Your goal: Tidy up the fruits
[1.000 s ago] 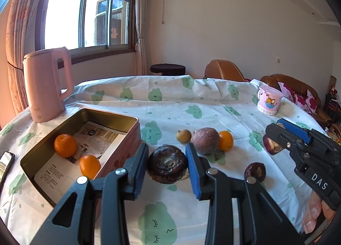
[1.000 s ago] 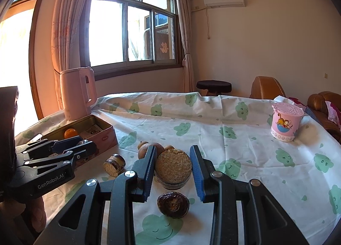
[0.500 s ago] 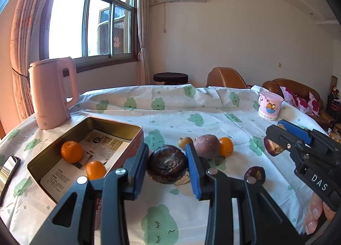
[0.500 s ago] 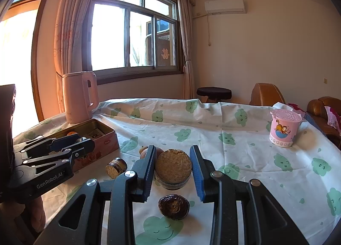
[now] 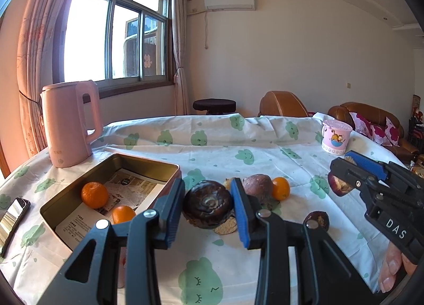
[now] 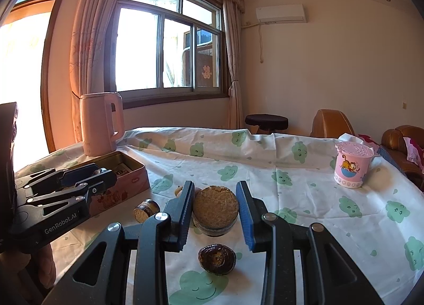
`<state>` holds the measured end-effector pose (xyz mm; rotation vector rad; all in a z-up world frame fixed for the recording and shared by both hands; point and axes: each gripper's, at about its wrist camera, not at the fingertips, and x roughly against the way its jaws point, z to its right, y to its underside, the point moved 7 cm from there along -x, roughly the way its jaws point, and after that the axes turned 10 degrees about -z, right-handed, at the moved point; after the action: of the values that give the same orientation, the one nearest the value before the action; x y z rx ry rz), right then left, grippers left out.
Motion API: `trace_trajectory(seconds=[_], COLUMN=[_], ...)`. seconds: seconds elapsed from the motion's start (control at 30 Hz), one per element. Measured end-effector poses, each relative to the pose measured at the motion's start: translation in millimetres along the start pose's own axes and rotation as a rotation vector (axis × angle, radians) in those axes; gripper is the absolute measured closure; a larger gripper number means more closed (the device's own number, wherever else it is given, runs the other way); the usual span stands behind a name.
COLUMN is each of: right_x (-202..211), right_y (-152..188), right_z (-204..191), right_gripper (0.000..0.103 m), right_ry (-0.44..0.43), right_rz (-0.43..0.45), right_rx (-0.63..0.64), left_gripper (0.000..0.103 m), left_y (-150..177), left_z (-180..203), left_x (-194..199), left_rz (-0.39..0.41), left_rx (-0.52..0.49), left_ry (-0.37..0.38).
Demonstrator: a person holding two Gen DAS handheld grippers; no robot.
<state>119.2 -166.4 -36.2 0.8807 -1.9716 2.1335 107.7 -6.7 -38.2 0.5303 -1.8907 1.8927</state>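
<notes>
The left gripper [image 5: 208, 205] is clamped on a dark, glossy fruit half [image 5: 208, 203], wrinkled, rounded side towards the camera, held above the tablecloth [image 5: 238, 151] just right of the open tin [image 5: 148, 164]. The tin holds two oranges [image 5: 94, 194] on printed paper. The right gripper [image 6: 214, 209] is clamped on another half [image 6: 215, 207], its flat, tan, grainy cut face towards the camera, dark rind at the edge. A third half [image 6: 217, 258] lies cut face up on the cloth below it. A brown round fruit [image 5: 257, 185] and an orange [image 5: 281, 188] lie touching behind the left gripper. A pink kettle [image 5: 67, 124] stands behind the tin
</notes>
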Motion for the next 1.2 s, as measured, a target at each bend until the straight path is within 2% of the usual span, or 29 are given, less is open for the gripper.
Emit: trace_trajectory(seconds=[0.4,0.93,1.2], right_x=[8.4,3.0,-5.2], right_y=[-1.2,-2.7,-12.0], right_z=[-4.4,-9.5,-27.2], right_gripper=[0.069,0.068,0.068], right_ry=[0.004,0.008,-0.014], right_rz=[0.038,0.018,-0.001], right_rx=[0.022,0.048,0.093], left_gripper=[0.065,0.065,0.065], left_y=[-2.0,-4.7,-7.7], left_z=[1.7,4.3,-11.3], left_x=[10.5,7.8,3.6], left_rz=[0.054,0.049,0.026], left_rx=[-0.009,-0.033,-0.033], left_ry=[-0.025,-0.032,-0.061])
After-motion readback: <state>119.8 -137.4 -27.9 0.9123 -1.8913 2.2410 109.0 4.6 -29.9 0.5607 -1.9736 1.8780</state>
